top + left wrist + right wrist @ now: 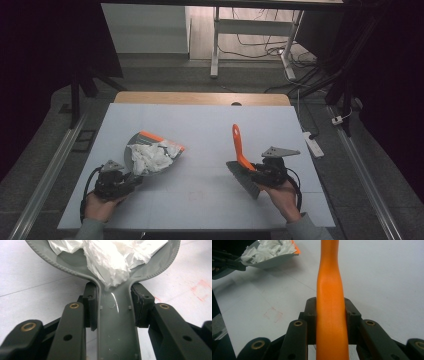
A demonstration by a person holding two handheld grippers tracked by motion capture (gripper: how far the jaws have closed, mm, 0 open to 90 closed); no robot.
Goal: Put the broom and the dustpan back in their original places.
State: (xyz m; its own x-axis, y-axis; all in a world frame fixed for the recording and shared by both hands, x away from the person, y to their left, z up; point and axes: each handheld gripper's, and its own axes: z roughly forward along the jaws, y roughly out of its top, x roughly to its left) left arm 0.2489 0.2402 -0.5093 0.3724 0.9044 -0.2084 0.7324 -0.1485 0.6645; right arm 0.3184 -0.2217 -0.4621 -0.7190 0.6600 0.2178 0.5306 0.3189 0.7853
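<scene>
Nearest the person, the left gripper point(116, 181) is clamped on the grey dustpan point(137, 167) by its handle, keeping the pan tipped up so the crumpled white paper point(150, 156) stays inside. The right gripper point(267, 172) squeezes the orange brush point(239, 146), bristles low, handle pointing away. Both forearms rest low over the white table point(200, 125).

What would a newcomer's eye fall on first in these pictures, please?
Probably the bright orange brush handle, sticking up from the right gripper at the table's right. Next, the grey dustpan heaped with crumpled white paper, clamped by its handle in the left gripper at the left.
</scene>
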